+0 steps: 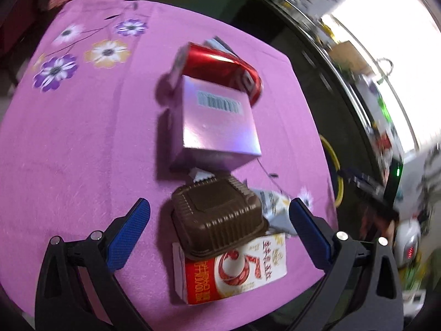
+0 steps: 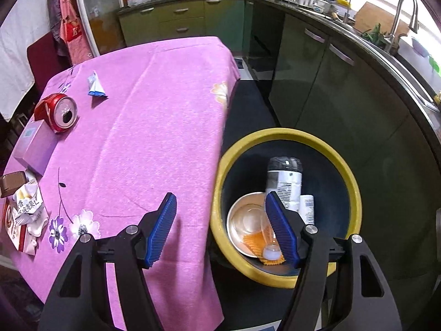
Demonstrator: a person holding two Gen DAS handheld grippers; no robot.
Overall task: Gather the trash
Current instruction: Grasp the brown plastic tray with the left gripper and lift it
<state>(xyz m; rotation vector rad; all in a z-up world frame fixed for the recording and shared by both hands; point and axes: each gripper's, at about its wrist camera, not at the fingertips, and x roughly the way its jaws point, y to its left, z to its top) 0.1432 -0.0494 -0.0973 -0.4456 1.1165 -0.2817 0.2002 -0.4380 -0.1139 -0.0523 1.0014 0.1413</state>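
Trash nearest the wide-apart, empty left gripper (image 1: 219,216) is a brown ribbed plastic tray (image 1: 217,220) atop a milk carton (image 1: 234,273) on the pink tablecloth (image 1: 82,138), likely light, springy, best pinched across its rim, while the right gripper (image 2: 220,230) hangs unladen, fingers spread, over the yellow-rimmed bin (image 2: 347,171).

Left hand-held gripper (image 1: 219,220): pitched steeply downward, jaws spread wide, blue-padded fingers (image 1: 129,237) well apart, pads pressing on nothing.

Right hand-held gripper (image 2: 220,229): also pitched steeply downward, jaws parted at a moderate width, ribbed blue pads (image 2: 162,229) facing each other, nothing gripped between them. No person's hand is visible.
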